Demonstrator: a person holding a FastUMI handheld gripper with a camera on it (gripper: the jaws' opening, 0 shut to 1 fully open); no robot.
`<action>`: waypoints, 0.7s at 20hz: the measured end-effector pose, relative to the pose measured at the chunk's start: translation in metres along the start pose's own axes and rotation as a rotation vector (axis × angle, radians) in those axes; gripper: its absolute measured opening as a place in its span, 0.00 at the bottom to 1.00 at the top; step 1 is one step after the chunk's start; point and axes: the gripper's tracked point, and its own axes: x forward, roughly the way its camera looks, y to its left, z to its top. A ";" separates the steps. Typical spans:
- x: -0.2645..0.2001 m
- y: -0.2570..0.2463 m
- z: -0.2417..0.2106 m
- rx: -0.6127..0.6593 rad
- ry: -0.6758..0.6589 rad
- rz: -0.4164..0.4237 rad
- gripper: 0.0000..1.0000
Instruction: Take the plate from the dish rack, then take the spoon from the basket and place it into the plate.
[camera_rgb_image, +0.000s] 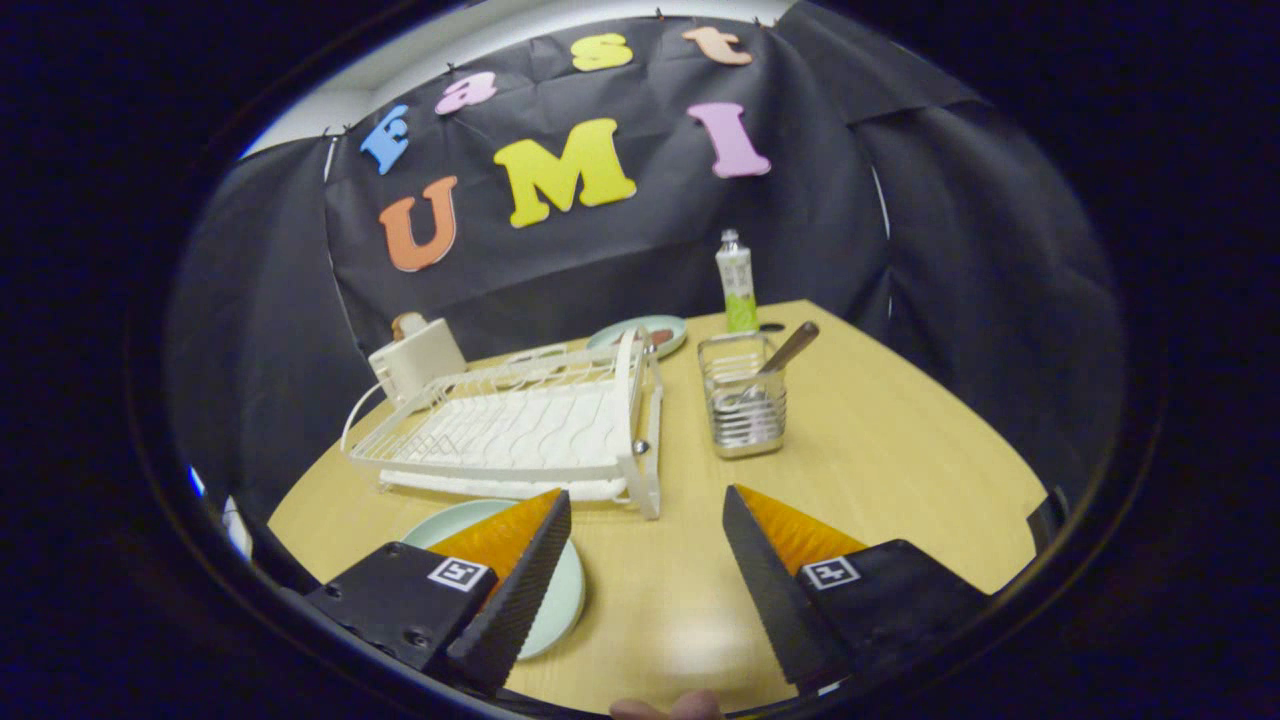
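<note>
In the gripper view, the gripper (647, 492) is seen with its two fingers spread wide apart and nothing held between them, only bare wooden table (900, 470) showing in the gap. A pale green plate (565, 590) is found lying flat on the table at about nine o'clock from the gap, partly covered by the left finger (520, 590), which hangs over it; whether the finger touches the plate cannot be told. The white wire dish rack (520, 425) is set just beyond the plate, at about eleven o'clock from the fingers, and its slots are seen empty. At about one o'clock, beyond the right finger (775, 590), a metal mesh basket (742, 410) is stood upright, well apart from the gripper and just beside the rack's right end. The spoon (790, 348) is held in that basket, its brown handle leaning out toward two o'clock over the rim. Behind the rack, a second plate (640, 332) is laid near the black cloth wall, a small green-and-white bottle (737, 282) is stood at twelve o'clock beyond the basket, and a cream box-like container (416, 360) is placed at the rack's far left corner. A fingertip (668, 708) of a person is glimpsed at six o'clock.
</note>
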 end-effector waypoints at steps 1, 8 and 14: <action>-0.003 -0.010 0.008 -0.002 -0.060 -0.020 1.00; 0.034 -0.062 0.041 -0.043 -0.260 -0.083 1.00; 0.095 -0.090 0.052 -0.037 -0.201 -0.072 1.00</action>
